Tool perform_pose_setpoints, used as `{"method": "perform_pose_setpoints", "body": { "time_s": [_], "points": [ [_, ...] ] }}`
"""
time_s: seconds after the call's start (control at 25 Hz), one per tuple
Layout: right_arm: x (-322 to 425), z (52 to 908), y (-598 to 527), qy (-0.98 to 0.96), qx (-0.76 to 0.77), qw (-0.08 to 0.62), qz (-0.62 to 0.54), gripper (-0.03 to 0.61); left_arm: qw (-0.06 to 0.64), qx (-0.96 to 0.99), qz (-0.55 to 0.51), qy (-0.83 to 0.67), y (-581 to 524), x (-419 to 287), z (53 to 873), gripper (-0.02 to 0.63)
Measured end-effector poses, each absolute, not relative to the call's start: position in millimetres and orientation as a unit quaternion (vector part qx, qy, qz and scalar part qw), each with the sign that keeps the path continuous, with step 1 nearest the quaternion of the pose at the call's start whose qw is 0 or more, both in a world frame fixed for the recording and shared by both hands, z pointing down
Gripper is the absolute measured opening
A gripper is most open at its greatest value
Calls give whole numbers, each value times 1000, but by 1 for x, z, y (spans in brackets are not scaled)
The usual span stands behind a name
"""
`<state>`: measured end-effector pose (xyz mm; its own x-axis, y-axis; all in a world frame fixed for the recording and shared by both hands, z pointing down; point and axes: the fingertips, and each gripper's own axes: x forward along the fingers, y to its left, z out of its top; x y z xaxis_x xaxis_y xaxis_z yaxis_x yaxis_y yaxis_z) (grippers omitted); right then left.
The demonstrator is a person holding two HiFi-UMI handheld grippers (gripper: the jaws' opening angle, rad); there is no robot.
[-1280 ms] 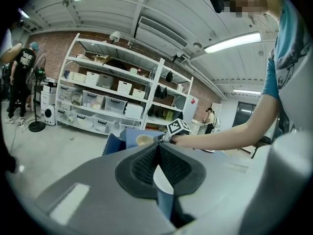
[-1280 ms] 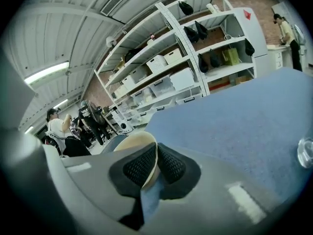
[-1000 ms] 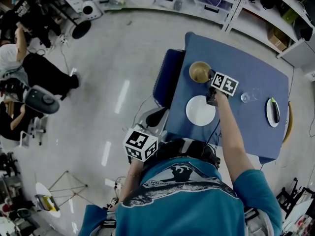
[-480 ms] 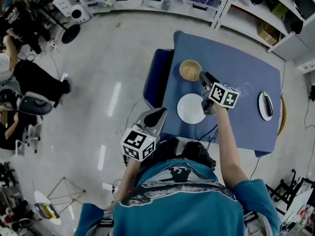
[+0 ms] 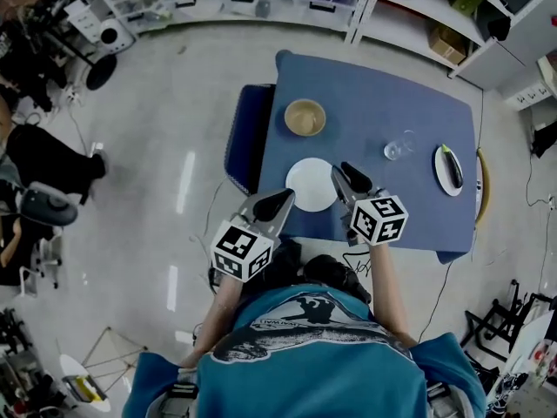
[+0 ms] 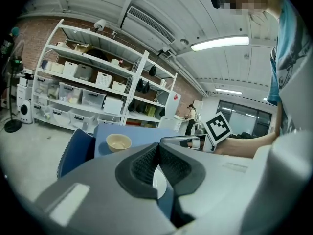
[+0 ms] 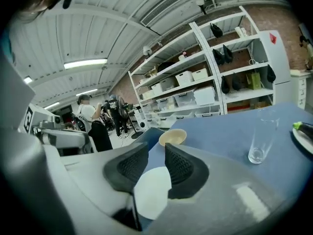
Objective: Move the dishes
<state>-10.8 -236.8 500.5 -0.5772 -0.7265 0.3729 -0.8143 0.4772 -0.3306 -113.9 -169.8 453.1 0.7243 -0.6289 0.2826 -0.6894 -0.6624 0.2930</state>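
Right gripper (image 5: 346,178), earlier at the rim of the tan bowl (image 5: 305,117), now sits back by the near edge of the blue table (image 5: 374,103), just right of the white plate (image 5: 310,185) and well apart from the bowl. Its jaws have just been closing a little, yet they stand parted and released, with nothing between the pads. In the right gripper view only the white plate (image 7: 152,190) shows through the gap of that gripper (image 7: 156,153), lying lower down and untouched. Left gripper (image 5: 277,204) has come forward to the near-left corner of the table, beside the white plate. In the left gripper view the tips of this gripper (image 6: 157,148) meet, clenched on nothing, and a sliver of the white plate (image 6: 159,180) shows under them. The bowl keeps its place near the left edge, in the far half of the table, upright and free; it is seen ahead from both grippers (image 6: 118,142) (image 7: 172,137). A clear glass (image 5: 396,149) stands upright right of centre, also visible in the right gripper view (image 7: 258,143). A small plate (image 5: 441,177) lies at the right edge, bearing a dark vegetable (image 5: 452,165). A blue chair (image 5: 244,138) stands against the left edge.
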Motion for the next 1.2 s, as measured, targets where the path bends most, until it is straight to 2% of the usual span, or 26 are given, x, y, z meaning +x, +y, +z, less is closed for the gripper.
{"method": "perform_pose_setpoints", "body": {
  "time_s": [0.48,0.96,1.2],
  "points": [
    [38,460,-152,-875,429,66,214,78,182,914,89,-353,-124,-52,440,14],
    [72,457,-83,-882,428,66,186,-8,173,919,95,-341,-58,3,439,14],
    [90,453,-62,-884,432,69,166,2,168,921,97,-339,-37,21,441,14]
  ]
}}
